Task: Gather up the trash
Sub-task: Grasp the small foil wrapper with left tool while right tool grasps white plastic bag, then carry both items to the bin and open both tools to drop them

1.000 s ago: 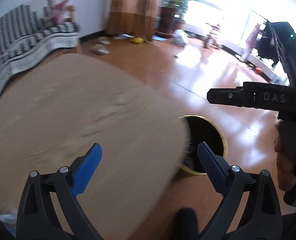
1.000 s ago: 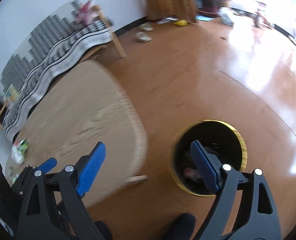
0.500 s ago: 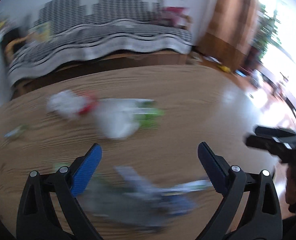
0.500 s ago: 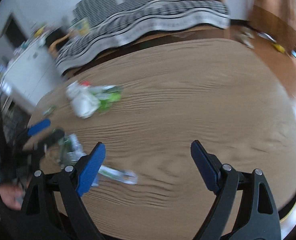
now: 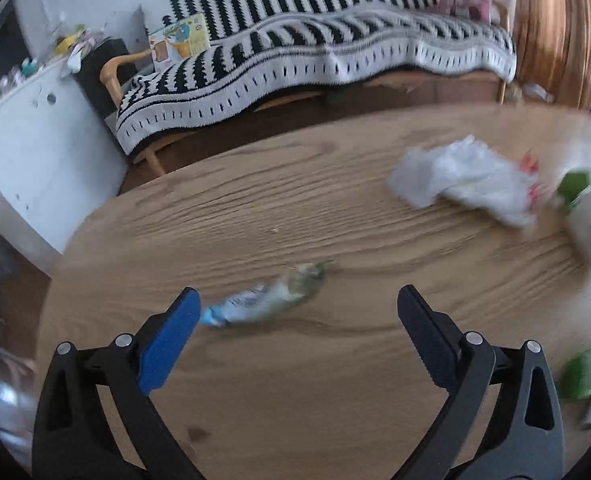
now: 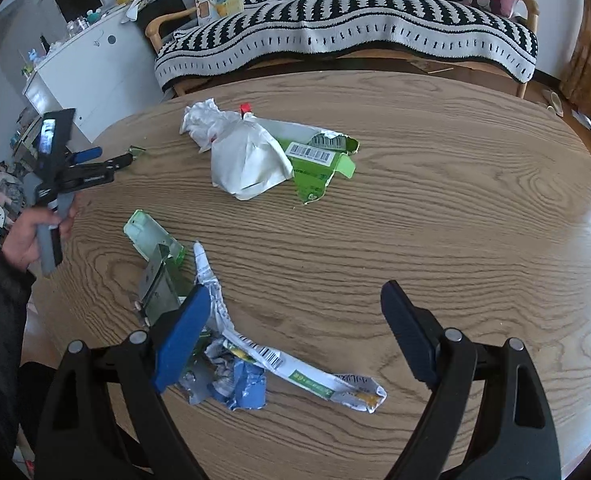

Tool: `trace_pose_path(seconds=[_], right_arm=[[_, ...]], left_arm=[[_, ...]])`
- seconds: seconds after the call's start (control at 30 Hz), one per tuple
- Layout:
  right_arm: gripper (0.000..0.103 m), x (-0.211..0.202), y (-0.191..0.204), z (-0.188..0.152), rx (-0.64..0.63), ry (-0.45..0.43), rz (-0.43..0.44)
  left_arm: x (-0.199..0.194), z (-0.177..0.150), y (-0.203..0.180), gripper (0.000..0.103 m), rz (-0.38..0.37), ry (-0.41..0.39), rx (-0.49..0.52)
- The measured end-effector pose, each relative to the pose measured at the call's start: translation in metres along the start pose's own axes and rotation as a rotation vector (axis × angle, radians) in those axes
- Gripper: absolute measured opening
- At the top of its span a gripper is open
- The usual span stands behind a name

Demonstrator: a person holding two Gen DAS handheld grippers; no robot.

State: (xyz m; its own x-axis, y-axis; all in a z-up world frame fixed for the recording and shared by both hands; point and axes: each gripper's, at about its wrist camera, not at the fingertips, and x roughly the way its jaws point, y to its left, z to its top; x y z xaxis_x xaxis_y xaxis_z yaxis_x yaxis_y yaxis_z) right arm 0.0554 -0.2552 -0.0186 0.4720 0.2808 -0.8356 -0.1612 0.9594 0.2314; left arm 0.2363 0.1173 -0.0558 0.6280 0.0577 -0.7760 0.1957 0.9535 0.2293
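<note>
Left gripper point(image 5: 295, 320): jaws spread wide, holding nothing, poised over a small blurred wrapper point(image 5: 263, 300) near the left side of the wooden table point(image 6: 475, 200).

Centre-left: a flattened green-and-silver carton point(image 6: 155, 260) lies beside a long torn wrapper point(image 6: 295, 372) with a crumpled blue scrap point(image 6: 239, 388). Judged light, thin and limp; likely to slide on the wood. Best pinched at a raised crease or folded edge.

Centre, farther back: crumpled white paper point(image 6: 247, 160) rests on a torn green carton point(image 6: 319, 164) bearing barcodes. Soft, compressible; grip the bulk.

Right gripper point(image 6: 295, 328): jaws fully apart, empty, over the long torn wrapper.
</note>
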Motion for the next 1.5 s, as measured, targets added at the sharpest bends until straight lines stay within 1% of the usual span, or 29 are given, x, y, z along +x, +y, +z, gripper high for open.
trace_pose_path(seconds=[0.13, 0.2, 0.23, 0.27, 0.3, 0.33, 0.37, 0.4, 0.43, 0.47, 0.5, 0.57, 0.6, 0.63, 0.7, 0.77, 0.83, 0.87, 0.9, 0.93, 1.0, 1.07, 1.1, 1.13, 1.17, 1.3, 1.37, 1.43, 1.5], right_arm=[[0.084, 0.007, 0.001, 0.004, -0.006, 0.006, 0.008], [0.084, 0.008, 0.003, 0.007, -0.013, -0.002, 0.009], [0.084, 0.007, 0.005, 0.01, -0.012, -0.012, 0.008], [0.084, 0.007, 0.006, 0.011, -0.009, -0.017, 0.013], [0.084, 0.008, 0.008, 0.015, -0.003, -0.019, 0.026], [0.084, 0.011, 0.011, 0.021, 0.001, -0.017, 0.035], [0.084, 0.013, 0.014, 0.025, 0.004, -0.016, 0.035], [0.084, 0.017, 0.018, 0.032, 0.006, -0.014, 0.032], [0.084, 0.022, 0.023, 0.039, 0.005, -0.014, 0.031], [0.084, 0.027, 0.028, 0.046, 0.006, -0.014, 0.029], [0.084, 0.033, 0.035, 0.056, 0.004, -0.014, 0.016], [0.084, 0.045, 0.049, 0.074, -0.028, -0.02, -0.026], [0.085, 0.052, 0.054, 0.083, -0.04, -0.009, -0.04], [0.085, 0.06, 0.058, 0.09, -0.041, 0.005, -0.061], [0.09, 0.076, 0.064, 0.102, -0.033, 0.031, -0.098], [0.09, 0.09, 0.071, 0.107, -0.044, 0.051, -0.124], [0.09, 0.106, 0.078, 0.11, -0.059, 0.074, -0.186], [0.082, 0.11, 0.079, 0.11, -0.056, 0.077, -0.2], [0.071, 0.112, 0.08, 0.109, -0.054, 0.077, -0.212], [0.071, 0.11, 0.082, 0.108, -0.058, 0.068, -0.209], [0.068, 0.099, 0.083, 0.104, -0.06, 0.051, -0.175], [0.068, 0.084, 0.085, 0.1, -0.068, 0.028, -0.157], [0.068, 0.07, 0.084, 0.097, -0.051, 0.008, -0.131], [0.068, 0.06, 0.081, 0.095, -0.033, -0.004, -0.093], [0.068, 0.047, 0.076, 0.093, 0.0, -0.012, -0.031], [0.069, 0.005, 0.049, 0.079, 0.114, -0.008, 0.14], [0.069, -0.014, 0.039, 0.069, 0.137, -0.005, 0.161], [0.069, -0.041, 0.017, 0.049, 0.149, -0.028, 0.124], [0.069, -0.067, -0.014, 0.025, 0.191, -0.052, 0.086]], left_arm=[[0.021, -0.001, 0.01, 0.096, -0.024, 0.033, -0.014], [0.026, -0.003, 0.013, 0.096, -0.035, 0.019, -0.005], [0.028, -0.002, 0.016, 0.092, -0.044, 0.02, -0.006], [0.028, -0.002, 0.019, 0.08, -0.082, 0.02, -0.027], [0.025, -0.006, 0.018, 0.071, -0.11, 0.015, -0.042], [0.024, -0.007, 0.019, 0.05, -0.127, 0.014, -0.056], [0.023, -0.008, 0.018, 0.023, -0.126, 0.015, -0.064], [0.021, -0.011, 0.015, 0.014, -0.111, 0.021, -0.071], [0.019, -0.012, 0.013, 0.013, -0.089, 0.024, -0.079], [0.016, -0.015, 0.011, 0.012, -0.082, 0.027, -0.094], [0.013, -0.017, 0.009, 0.011, -0.087, 0.027, -0.103], [0.001, -0.019, 0.006, 0.011, -0.071, 0.013, -0.114], [-0.008, -0.02, 0.005, 0.011, -0.072, 0.005, -0.131], [-0.014, -0.019, 0.005, 0.011, -0.075, 0.001, -0.14], [-0.034, -0.018, -0.001, 0.011, -0.096, -0.015, -0.157], [-0.05, -0.021, -0.012, 0.011, -0.134, -0.022, -0.161], [-0.062, -0.023, -0.025, 0.011, -0.146, -0.03, -0.147], [-0.068, -0.024, -0.033, 0.011, -0.15, -0.035, -0.132], [-0.073, -0.026, -0.039, 0.011, -0.151, -0.037, -0.122], [-0.078, -0.027, -0.046, 0.011, -0.149, -0.037, -0.11], [-0.087, -0.028, -0.052, 0.011, -0.151, -0.045, -0.101], [-0.093, -0.027, -0.056, 0.011, -0.145, -0.054, -0.104], [-0.096, -0.027, -0.058, 0.011, -0.145, -0.056, -0.109], [-0.1, -0.026, -0.061, 0.011, -0.15, -0.057, -0.117], [-0.101, -0.026, -0.062, 0.011, -0.154, -0.058, -0.119], [-0.121, -0.021, -0.083, 0.011, -0.193, -0.081, -0.117], [-0.135, -0.018, -0.1, 0.011, -0.222, -0.102, -0.109], [-0.148, -0.016, -0.119, 0.011, -0.265, -0.116, -0.096], [-0.161, -0.014, -0.151, 0.011, -0.332, -0.121, -0.073]])
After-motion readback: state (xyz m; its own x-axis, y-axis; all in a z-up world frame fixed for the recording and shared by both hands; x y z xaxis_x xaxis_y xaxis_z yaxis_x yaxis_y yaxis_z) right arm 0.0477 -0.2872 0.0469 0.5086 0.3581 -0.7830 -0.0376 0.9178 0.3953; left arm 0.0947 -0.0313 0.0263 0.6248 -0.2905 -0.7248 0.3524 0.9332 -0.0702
